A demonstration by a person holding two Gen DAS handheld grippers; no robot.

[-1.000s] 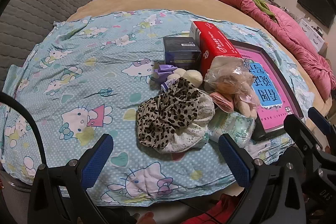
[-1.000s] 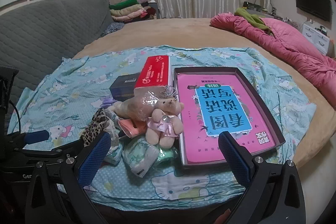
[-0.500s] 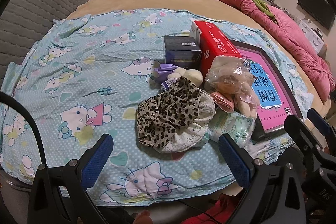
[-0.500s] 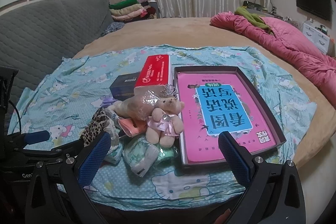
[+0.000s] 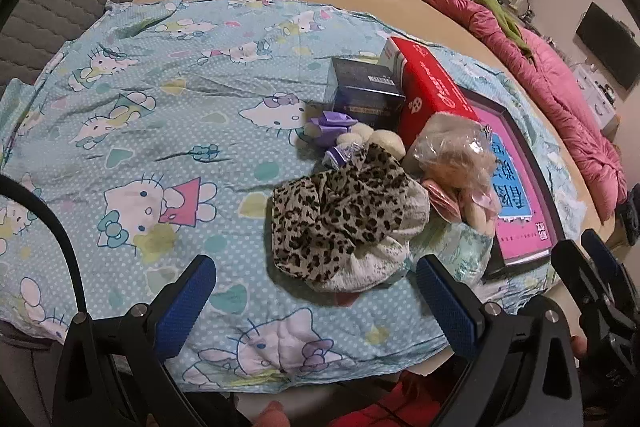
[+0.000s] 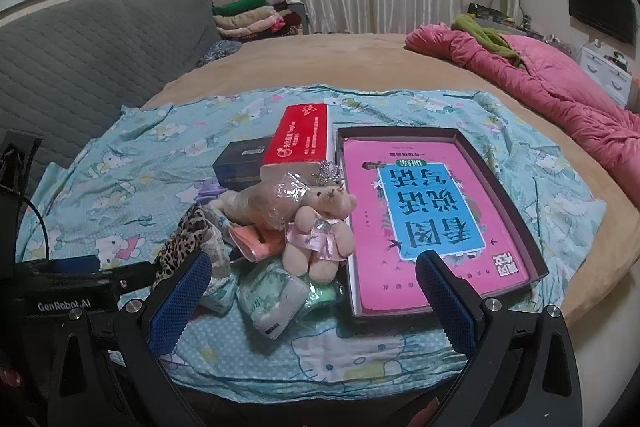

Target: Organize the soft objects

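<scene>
A pile of soft things lies on a blue cartoon-cat cloth (image 5: 168,131). Leopard-print fabric (image 5: 340,211) over white lace sits in front of my left gripper (image 5: 316,303), which is open and empty just short of it. Behind it are a bagged plush toy (image 5: 452,151), a small beige teddy bear (image 6: 320,239) in a pink dress, green tissue packs (image 6: 272,299) and purple wrapped items (image 5: 332,125). My right gripper (image 6: 312,299) is open and empty, hanging over the cloth's near edge before the teddy and the tissue packs.
A red box (image 6: 300,139), a dark box (image 5: 364,95) and a dark tray holding a pink book (image 6: 424,211) stand beside the pile. A pink quilt (image 6: 540,83) lies at the right; folded clothes (image 6: 252,15) and a grey headboard (image 6: 100,51) stand behind.
The left wrist view has shifted slightly toward the leopard fabric and down. The right wrist view is nearly unchanged. Both grippers stay open.
</scene>
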